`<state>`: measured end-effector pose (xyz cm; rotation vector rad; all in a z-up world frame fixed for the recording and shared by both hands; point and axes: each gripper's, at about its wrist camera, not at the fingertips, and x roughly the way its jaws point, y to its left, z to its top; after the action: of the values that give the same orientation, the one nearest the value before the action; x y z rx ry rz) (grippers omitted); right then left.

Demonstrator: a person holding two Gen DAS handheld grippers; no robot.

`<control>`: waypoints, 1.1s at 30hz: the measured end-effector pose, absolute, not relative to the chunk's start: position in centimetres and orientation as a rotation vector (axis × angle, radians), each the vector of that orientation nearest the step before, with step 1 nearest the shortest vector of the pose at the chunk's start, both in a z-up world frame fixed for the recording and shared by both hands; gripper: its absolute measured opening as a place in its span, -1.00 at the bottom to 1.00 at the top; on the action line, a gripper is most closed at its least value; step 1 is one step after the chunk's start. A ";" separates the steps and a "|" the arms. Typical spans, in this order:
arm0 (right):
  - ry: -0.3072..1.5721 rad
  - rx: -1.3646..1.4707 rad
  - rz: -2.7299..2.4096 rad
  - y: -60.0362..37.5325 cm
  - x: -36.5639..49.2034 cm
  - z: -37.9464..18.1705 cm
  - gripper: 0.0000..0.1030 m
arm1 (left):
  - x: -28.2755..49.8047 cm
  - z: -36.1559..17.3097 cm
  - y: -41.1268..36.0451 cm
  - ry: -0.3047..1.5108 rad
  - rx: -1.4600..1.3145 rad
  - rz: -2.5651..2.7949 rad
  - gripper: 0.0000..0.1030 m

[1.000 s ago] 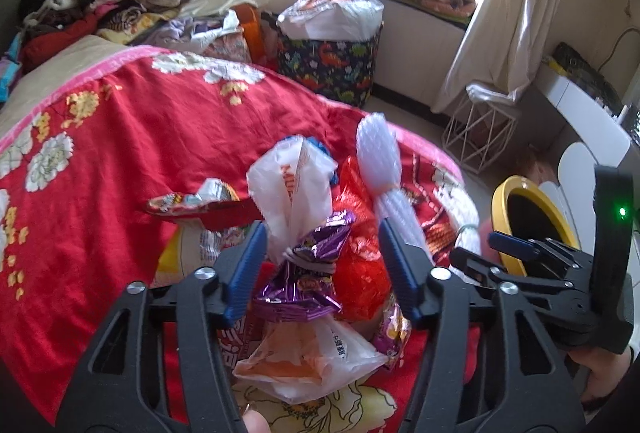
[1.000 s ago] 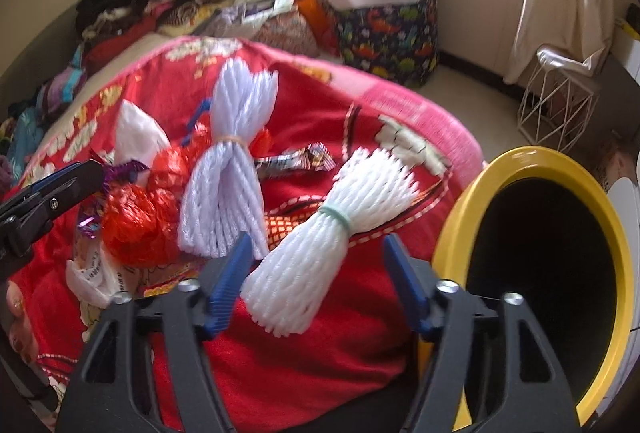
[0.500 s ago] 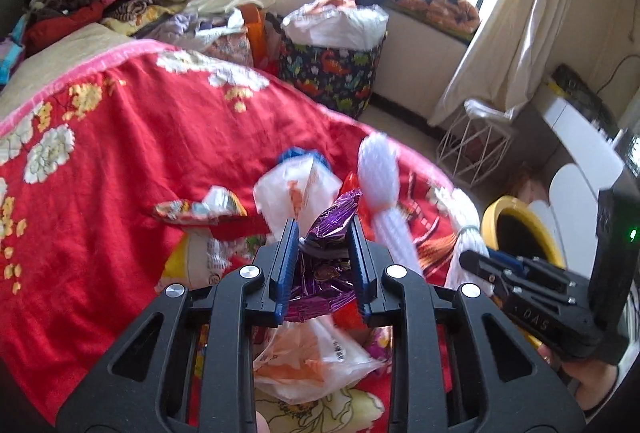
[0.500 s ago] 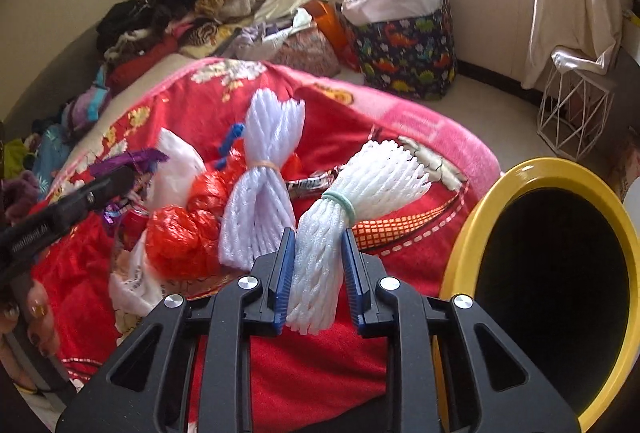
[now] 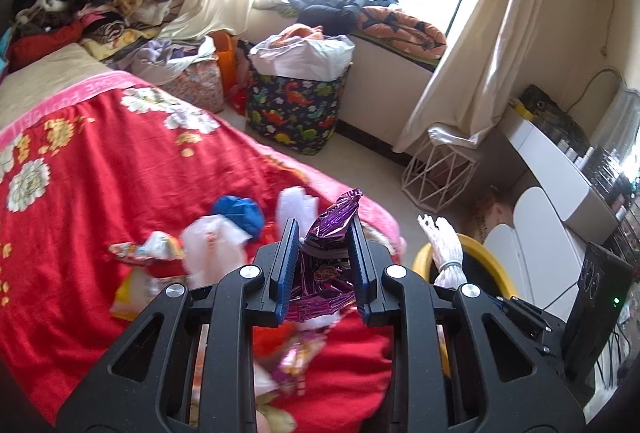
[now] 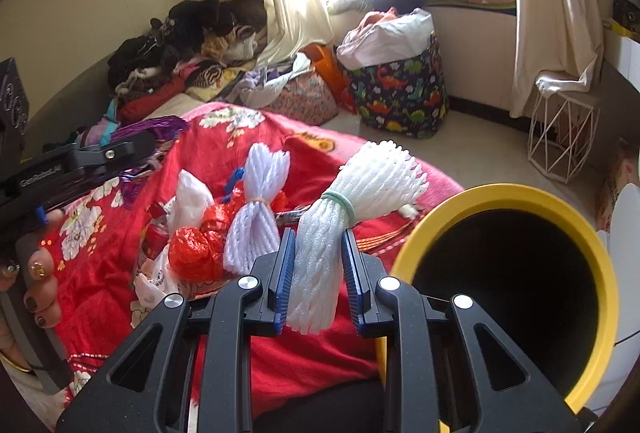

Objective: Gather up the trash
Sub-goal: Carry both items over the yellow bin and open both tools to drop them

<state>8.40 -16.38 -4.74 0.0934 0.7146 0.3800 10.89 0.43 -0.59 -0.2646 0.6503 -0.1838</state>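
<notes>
I hold a hand-held gripper in each hand over a bed covered with a red flowered blanket point(image 5: 100, 169). My left hand-held gripper point(image 5: 322, 261) is clenched on a crinkled purple foil wrapper point(image 5: 332, 217), which is raised off the blanket. My right hand-held gripper point(image 6: 316, 273) grips a white foam net bundle point(image 6: 352, 201), tied round its middle with a pale green band, and holds it up just beside the yellow rim of a trash bin point(image 6: 472, 193). The bin stands at the corner of the bed, its dark mouth open toward me.

More trash lies on the blanket between the two grippers: a second foam net bundle point(image 6: 260, 201), a crumpled red plastic bag point(image 6: 196, 249), a white plastic bag point(image 6: 192, 201), a blue scrap point(image 5: 240, 213) and some flattened snack packets point(image 5: 148, 249).

I judge that I am at the carrying step: both pieces are picked up, neither is in the bin yet. Next, the right bundle needs to come over the bin's mouth before I let go. The wrapper has farther to travel, across the corner of the bed, and the two grippers will have to avoid crowding each other at the rim.
</notes>
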 end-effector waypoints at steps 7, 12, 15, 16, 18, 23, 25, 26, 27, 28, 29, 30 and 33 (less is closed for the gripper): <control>0.686 0.108 0.343 -19.2 6.9 -3.9 -0.56 | 11.6 -0.3 -3.8 0.648 -0.247 -0.246 -0.64; 0.680 0.133 0.300 -22.1 6.3 -3.9 -0.55 | 12.0 -0.6 -6.6 0.663 -0.229 -0.287 -0.64; 0.683 0.151 0.272 -23.7 6.1 -4.1 -0.55 | 12.1 -0.9 -8.0 0.673 -0.218 -0.310 -0.64; 0.684 0.154 0.265 -24.0 6.1 -4.2 -0.55 | 12.1 -1.0 -8.5 0.675 -0.213 -0.318 -0.64; 0.686 0.164 0.250 -25.0 5.9 -4.4 -0.55 | 12.3 -1.2 -9.5 0.682 -0.201 -0.333 -0.64; 0.689 0.172 0.215 -27.0 5.3 -4.9 -0.55 | 12.7 -1.6 -11.8 0.701 -0.184 -0.370 -0.64; 0.695 0.177 0.202 -27.7 5.1 -5.1 -0.55 | 12.9 -1.9 -12.8 0.711 -0.178 -0.387 -0.64; 0.698 0.181 0.194 -28.0 5.0 -5.2 -0.55 | 13.0 -2.1 -13.3 0.718 -0.172 -0.395 -0.64; 0.702 0.184 0.188 -28.3 5.0 -5.4 -0.55 | 13.1 -2.2 -13.7 0.722 -0.169 -0.401 -0.64; 0.705 0.184 0.181 -28.7 4.9 -5.5 -0.55 | 13.2 -2.4 -14.2 0.728 -0.166 -0.409 -0.64; 0.706 0.184 0.175 -28.9 4.8 -5.6 -0.55 | 13.3 -2.5 -14.5 0.733 -0.164 -0.415 -0.64; 0.708 0.185 0.172 -29.0 4.8 -5.6 -0.55 | 13.4 -2.7 -14.9 0.741 -0.160 -0.423 -0.64; 0.716 0.186 0.158 -29.7 4.6 -6.0 -0.55 | 13.6 -3.2 -15.9 0.759 -0.153 -0.440 -0.64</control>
<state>4.64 -29.73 -5.96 0.1862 0.7163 0.1582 13.60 -15.95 -3.22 -0.1531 0.7590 -0.4403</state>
